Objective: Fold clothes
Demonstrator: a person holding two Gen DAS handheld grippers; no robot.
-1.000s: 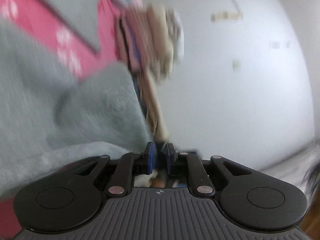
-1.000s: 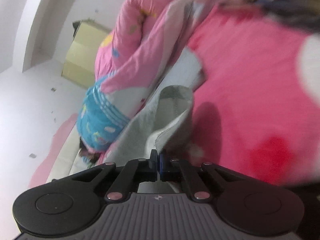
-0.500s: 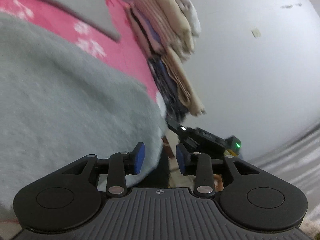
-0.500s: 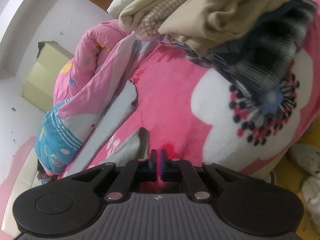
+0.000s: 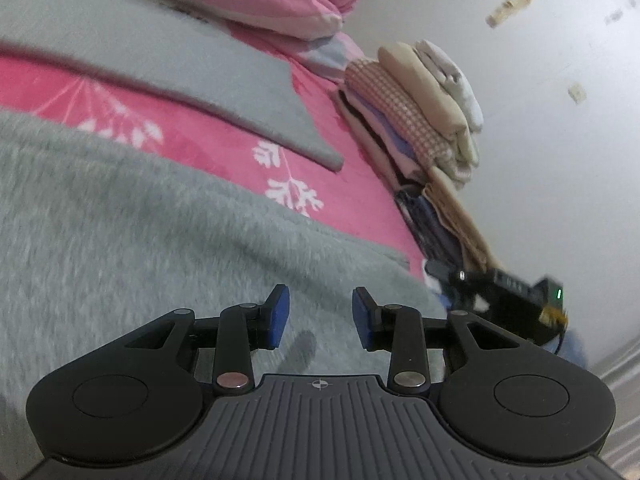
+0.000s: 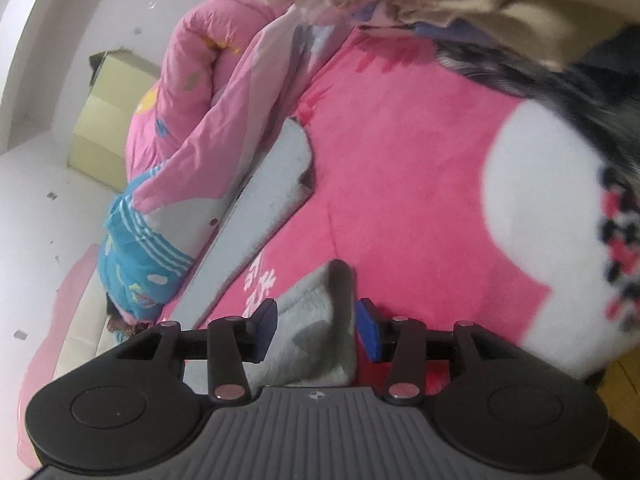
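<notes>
A fuzzy grey garment point(image 5: 140, 232) lies spread on the pink floral bedspread point(image 5: 208, 144). My left gripper point(image 5: 318, 314) hovers just over it, open, with nothing between its blue pads. In the right wrist view a corner of the same grey garment point(image 6: 312, 320) lies flat between the fingers of my right gripper point(image 6: 316, 328), which is open and not pinching it. A second flat grey piece point(image 5: 192, 64) lies farther back on the bed; in the right wrist view the flat grey piece point(image 6: 264, 204) runs alongside the quilt.
A stack of folded clothes point(image 5: 416, 108) sits at the bed's edge by the white wall. A rolled pink and blue quilt point(image 6: 188, 140) lies along the far side. The other gripper's black body point(image 5: 504, 292) shows at the right. A yellowish box point(image 6: 108, 120) stands on the floor.
Both grippers went from shut on the grey garment to open, letting it drop flat on the bed. Both cameras swung downward toward the bedspread.
</notes>
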